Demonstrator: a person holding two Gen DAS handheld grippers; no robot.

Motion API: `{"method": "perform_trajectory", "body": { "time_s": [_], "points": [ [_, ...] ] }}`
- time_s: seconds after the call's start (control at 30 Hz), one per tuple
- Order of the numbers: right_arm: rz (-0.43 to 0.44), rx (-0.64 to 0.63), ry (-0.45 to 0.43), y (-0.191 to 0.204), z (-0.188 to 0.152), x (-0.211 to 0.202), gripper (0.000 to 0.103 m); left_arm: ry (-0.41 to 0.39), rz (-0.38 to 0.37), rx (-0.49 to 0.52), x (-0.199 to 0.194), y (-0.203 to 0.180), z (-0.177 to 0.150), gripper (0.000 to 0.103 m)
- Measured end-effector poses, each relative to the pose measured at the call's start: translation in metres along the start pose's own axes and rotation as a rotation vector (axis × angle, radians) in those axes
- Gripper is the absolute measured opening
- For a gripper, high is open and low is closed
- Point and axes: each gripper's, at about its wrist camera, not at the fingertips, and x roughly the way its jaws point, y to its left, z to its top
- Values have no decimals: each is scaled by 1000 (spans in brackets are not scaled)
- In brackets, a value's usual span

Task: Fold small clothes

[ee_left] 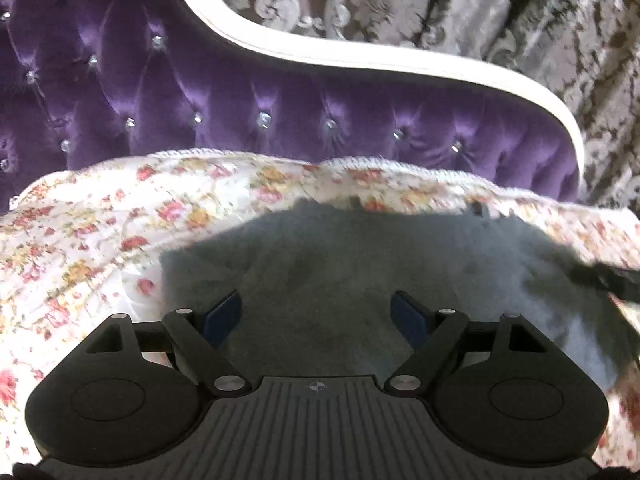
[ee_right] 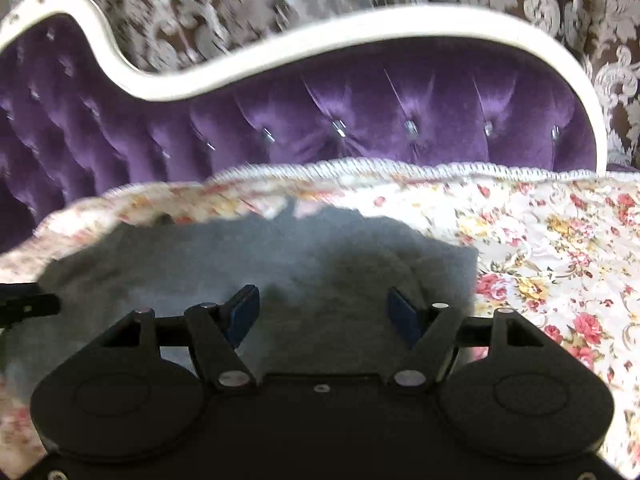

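A small grey garment (ee_left: 360,264) lies flat on a floral bedspread (ee_left: 80,232). My left gripper (ee_left: 318,312) is open just above the garment's near left part, with nothing between its blue pads (ee_left: 224,312). In the right wrist view the same grey garment (ee_right: 280,264) lies under my right gripper (ee_right: 324,312), which is open over its near right part. The right gripper's tip shows at the right edge of the left wrist view (ee_left: 616,280). The left gripper's tip shows at the left edge of the right wrist view (ee_right: 24,304).
A purple tufted headboard (ee_left: 280,112) with a white curved frame (ee_left: 360,56) stands behind the bedspread. A patterned grey curtain (ee_left: 520,20) hangs behind it. The bedspread (ee_right: 560,248) extends to the right of the garment.
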Motion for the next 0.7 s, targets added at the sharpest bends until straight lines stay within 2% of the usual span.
{"method": "perform_trajectory", "body": {
  "time_s": [0.1, 0.17, 0.2, 0.23, 0.33, 0.4, 0.5, 0.6, 0.7],
  "points": [
    [57, 1, -27, 16, -11, -20, 85, 20, 64, -30, 14, 9, 8, 81],
    [63, -20, -25, 28, -19, -26, 85, 68, 102, -41, 30, 15, 10, 81],
    [59, -39, -18, 33, -25, -27, 85, 103, 133, -33, 40, 17, 10, 81],
    [54, -50, -13, 36, -30, -29, 85, 124, 162, -13, 47, 18, 8, 87],
    [61, -39, -4, 40, -40, -35, 85, 108, 189, 47, 49, 16, 7, 90],
    [62, -26, -7, 39, -45, -42, 86, 118, 186, 20, 43, 15, 11, 89],
    [73, -4, -19, 37, -51, -54, 87, 76, 142, -5, 23, 3, 16, 89],
    [89, 31, -24, 32, -57, -63, 89, 42, 89, 24, 12, -21, 19, 89],
    [104, 66, -24, 27, -60, -68, 89, 57, 21, 59, 16, -50, 18, 89]
  ]
}}
